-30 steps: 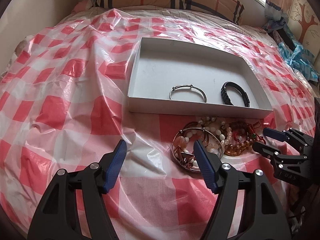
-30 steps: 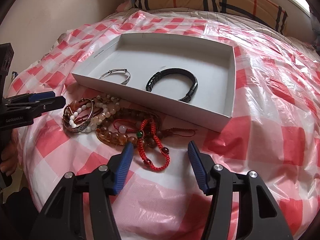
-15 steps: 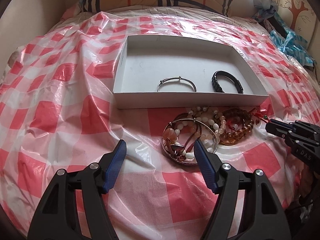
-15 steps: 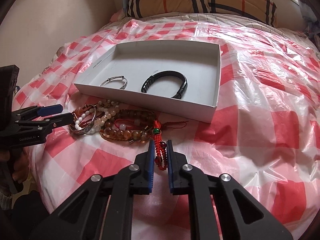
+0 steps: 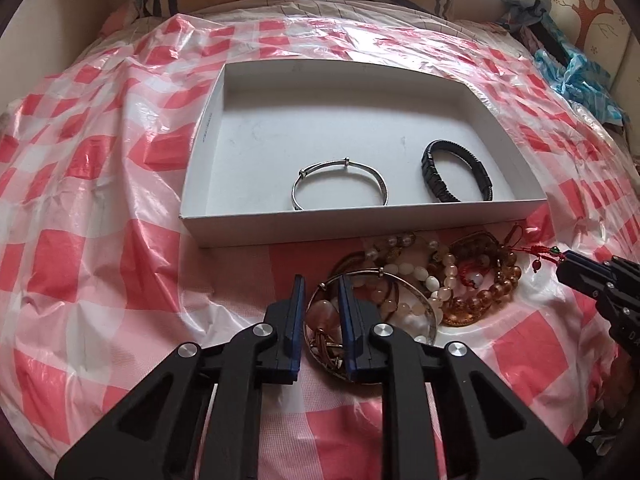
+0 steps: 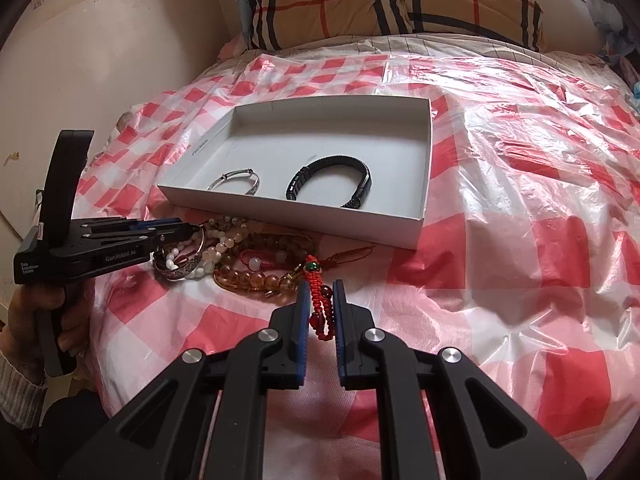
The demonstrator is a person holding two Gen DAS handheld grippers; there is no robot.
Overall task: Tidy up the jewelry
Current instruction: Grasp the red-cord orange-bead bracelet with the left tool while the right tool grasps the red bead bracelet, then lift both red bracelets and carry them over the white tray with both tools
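A white box (image 5: 360, 226) (image 6: 288, 210) on the bed holds a silver bangle (image 5: 297, 196) (image 6: 253, 185) and a black bracelet (image 5: 434, 184) (image 6: 298, 184). In front of it lies a pile of beaded bracelets (image 5: 460, 276) (image 6: 256, 276). My left gripper (image 5: 320, 282) (image 6: 198, 232) is closing its jaws on the near rim of a wide metal bangle (image 5: 404, 286) (image 6: 184, 270) at the pile's left end. My right gripper (image 6: 320, 285) (image 5: 568, 262) is shut on a red braided cord bracelet (image 6: 318, 304) with a green bead, and the cord's far end trails into the pile.
A red-and-white checked plastic sheet (image 5: 100, 240) covers the bed. A plaid pillow (image 6: 400, 4) lies at the head, with a wall to the left and a blue bag (image 5: 576, 80) at the right edge. A hand (image 6: 44, 312) grips the left gripper's handle.
The left gripper moved forward over the pile and its wide jaws came together around the metal bangle. The right gripper shut on the red cord bracelet and rose a little with it.
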